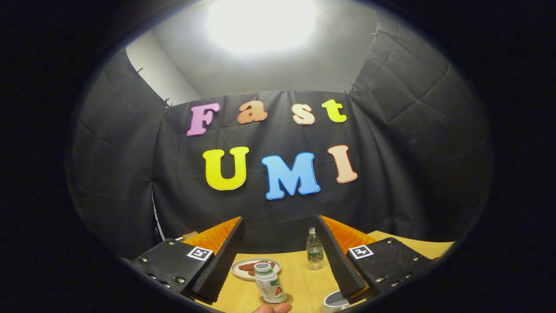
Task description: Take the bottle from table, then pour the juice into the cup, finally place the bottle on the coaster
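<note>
We see the gripper (280, 234) raised above a yellowish wooden table (304, 282), its two fingers spread wide apart with nothing held between them; the jaws are fully open as far as we can judge. Between the fingers and low down, nearest the camera, we note a small white bottle (269, 282) with a pale cap and a label in green and red. It stands upright, leaning slightly in the fisheye distortion, on a round brown coaster (276, 300) whose rim shows around the bottle's base. Just in front of the coaster we see a fingertip or part of a hand (272, 308); whether it touches the coaster we cannot tell. Beyond the bottle, and just beside the inner edge of the left finger (219, 261), lies a shallow white plate (254, 268) carrying some reddish-brown food. Farther back, close to the inner edge of the right finger (341, 261), stands a clear plastic bottle (314, 250) with a green label, upright and apart from the plate. At the foot of the right finger we see the rim of a white cup (335, 300), partly hidden by that finger; its contents are not visible to us. The black cloth wall of the booth closes the scene behind the table.
</note>
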`<state>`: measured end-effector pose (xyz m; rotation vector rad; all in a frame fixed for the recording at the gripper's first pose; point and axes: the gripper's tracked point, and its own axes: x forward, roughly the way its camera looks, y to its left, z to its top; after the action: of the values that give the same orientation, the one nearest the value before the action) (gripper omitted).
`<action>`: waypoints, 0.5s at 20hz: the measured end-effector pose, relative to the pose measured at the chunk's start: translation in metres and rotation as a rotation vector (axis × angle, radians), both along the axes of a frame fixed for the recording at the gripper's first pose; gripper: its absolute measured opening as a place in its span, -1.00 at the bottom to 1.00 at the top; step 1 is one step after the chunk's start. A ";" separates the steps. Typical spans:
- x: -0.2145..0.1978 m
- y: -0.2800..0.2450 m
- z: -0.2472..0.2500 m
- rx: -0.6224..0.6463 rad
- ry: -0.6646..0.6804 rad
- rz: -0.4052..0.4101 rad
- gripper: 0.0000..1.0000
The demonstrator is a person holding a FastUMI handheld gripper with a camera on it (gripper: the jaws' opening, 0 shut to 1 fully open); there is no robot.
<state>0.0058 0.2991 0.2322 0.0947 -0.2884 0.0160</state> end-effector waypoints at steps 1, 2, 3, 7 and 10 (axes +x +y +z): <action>-0.003 -0.014 -0.008 -0.027 0.018 -0.019 0.96; -0.004 -0.032 -0.015 -0.057 0.034 -0.045 0.96; -0.004 -0.052 -0.020 -0.084 0.043 -0.075 0.96; 0.012 -0.136 -0.057 -0.187 0.037 -0.160 0.96; 0.034 -0.204 -0.107 -0.240 0.086 -0.205 0.92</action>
<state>0.0403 0.0947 0.1252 -0.1728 -0.2069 -0.1562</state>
